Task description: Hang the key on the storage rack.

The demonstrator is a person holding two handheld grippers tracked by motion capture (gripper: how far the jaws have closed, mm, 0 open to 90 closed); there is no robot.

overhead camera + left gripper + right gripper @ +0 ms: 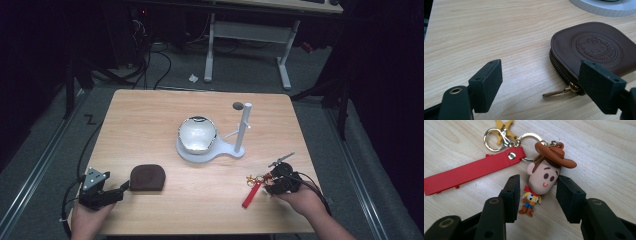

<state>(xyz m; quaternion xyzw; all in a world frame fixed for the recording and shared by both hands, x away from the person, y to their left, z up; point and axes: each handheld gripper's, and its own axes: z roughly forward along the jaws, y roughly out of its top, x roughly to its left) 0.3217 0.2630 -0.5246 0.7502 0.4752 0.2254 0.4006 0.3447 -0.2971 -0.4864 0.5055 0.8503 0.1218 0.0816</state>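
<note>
Right tool sat low over the counter near its right front corner, its two black jaws part-closed around a small cowboy figure on a keychain. In the right gripper view one jaw looked to be touching the figure's cheek, while the other stood a little off the head, so the pinch did not seem complete and nothing was lifted. The figure lay on its back on the wood, joined by a ring to a red strap and a yellow star charm with a clasp, all stretched out beside it toward the counter's middle.

Left tool rested near the left front corner with its jaws wide apart and holding nothing; a brown zip pouch lay just ahead of it, one jaw close by the zip pull.

A white stand with a post and a peg stood well apart at the counter's centre, a shiny bowl on its base.

The step in hand looked like picking up the keychain. Next, the jaws would likely need to finish closing on the round head, firmly, since it could slip, before lifting.
</note>
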